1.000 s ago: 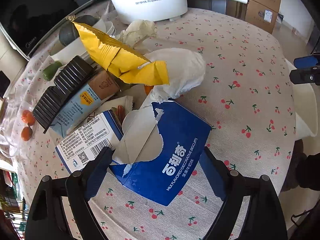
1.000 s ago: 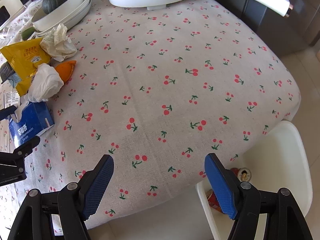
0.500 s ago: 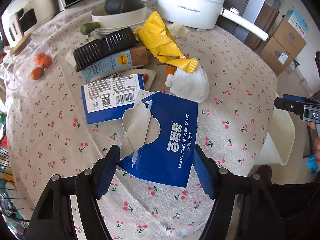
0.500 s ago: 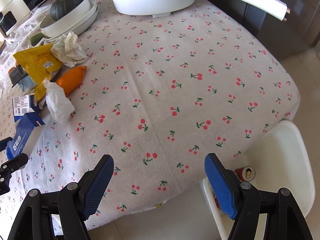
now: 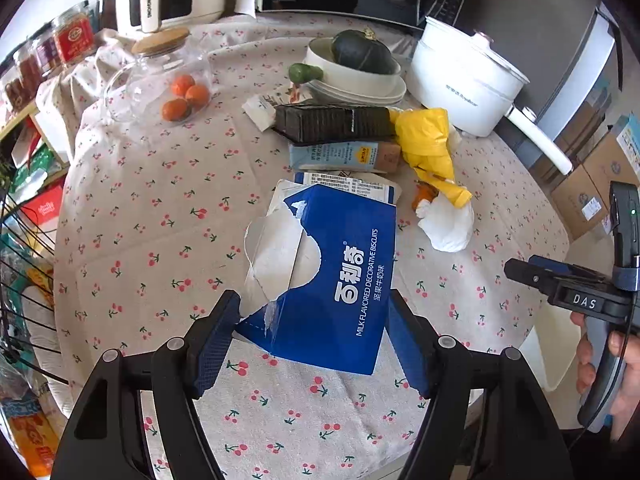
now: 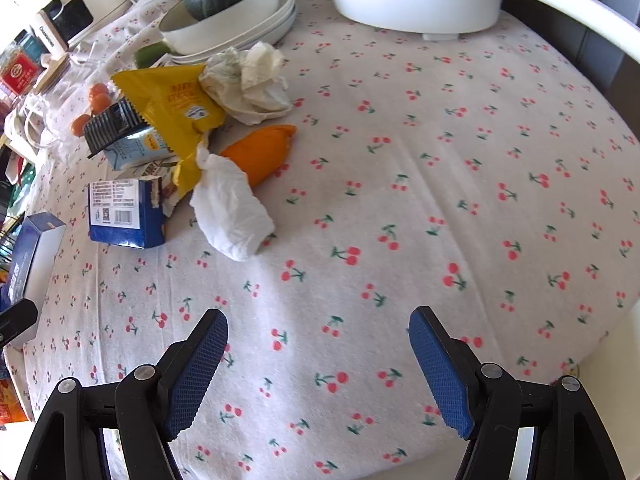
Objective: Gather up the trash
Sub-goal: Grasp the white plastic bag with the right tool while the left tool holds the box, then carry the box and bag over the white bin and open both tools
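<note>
Left wrist view: left gripper (image 5: 314, 334) clenched on the torn blue biscuit box (image 5: 332, 276), pads (image 5: 214, 344) pressing both its sides; box is lifted off the cherry-print tablecloth (image 5: 160, 208), clear of the trash heap behind it. The jaws closed in within the last second, w/ the box between them. To do it well: keep the squeeze even, since the ripped flap makes the carton soft, & hold it level so crumbs stay in.

Right wrist view: right gripper (image 6: 318, 360) released, nothing between its jaws, above bare cloth. Nearest trash: white tissue wad (image 6: 234, 216), beside the orange wrapper (image 6: 260, 152) & yellow snack bag (image 6: 176, 100). Prob. next: approach the wad from above.
</note>
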`<state>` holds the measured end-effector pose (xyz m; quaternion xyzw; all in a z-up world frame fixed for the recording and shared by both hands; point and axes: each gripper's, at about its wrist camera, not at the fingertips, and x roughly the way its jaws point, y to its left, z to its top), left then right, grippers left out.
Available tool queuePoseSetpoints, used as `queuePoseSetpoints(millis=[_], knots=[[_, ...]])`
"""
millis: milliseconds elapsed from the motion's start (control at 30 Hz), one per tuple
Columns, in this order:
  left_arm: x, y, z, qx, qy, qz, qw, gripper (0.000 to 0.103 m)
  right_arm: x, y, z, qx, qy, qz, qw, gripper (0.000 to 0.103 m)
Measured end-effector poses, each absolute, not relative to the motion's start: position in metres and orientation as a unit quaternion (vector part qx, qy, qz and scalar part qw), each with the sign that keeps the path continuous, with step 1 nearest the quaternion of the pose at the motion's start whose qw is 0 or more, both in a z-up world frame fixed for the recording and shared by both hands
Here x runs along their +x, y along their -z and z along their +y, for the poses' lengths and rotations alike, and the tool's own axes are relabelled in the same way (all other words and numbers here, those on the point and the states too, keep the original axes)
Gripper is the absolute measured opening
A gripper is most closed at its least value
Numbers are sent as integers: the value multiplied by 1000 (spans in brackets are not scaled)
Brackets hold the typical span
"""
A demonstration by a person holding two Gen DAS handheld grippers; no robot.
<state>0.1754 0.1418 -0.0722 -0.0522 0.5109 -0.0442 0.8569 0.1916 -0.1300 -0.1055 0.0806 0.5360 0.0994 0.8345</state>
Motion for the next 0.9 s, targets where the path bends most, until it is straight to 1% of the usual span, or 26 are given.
queuePoseSetpoints(millis=[133,300,433,500,567,600,667,767,900], knots=[[177,83,155,-81,29,518,851,75,207,119,-101,67,-123,532,835,78],[181,81,161,-79,24,511,856,75,219,134,-77,48,-132,527,838,74],[182,84,165,-79,23,514,854,75,229,137,-68,41,-130,511,849,67],[183,86,165,-79,23,517,852,75,232,139,-66,38,-124,506,853,62],[184,87,165,-79,22,516,852,75,234,139,-68,34,-116,501,857,48],[184,86,165,-79,22,516,853,75,235,139,-69,32,-115,500,858,44],[184,86,163,-80,24,514,853,75,236,139,-70,32,-115,504,855,21],[184,86,158,-79,28,514,854,75,231,138,-79,32,-116,508,853,14],[183,85,148,-70,35,512,856,75,223,129,-89,29,-114,508,853,12]])
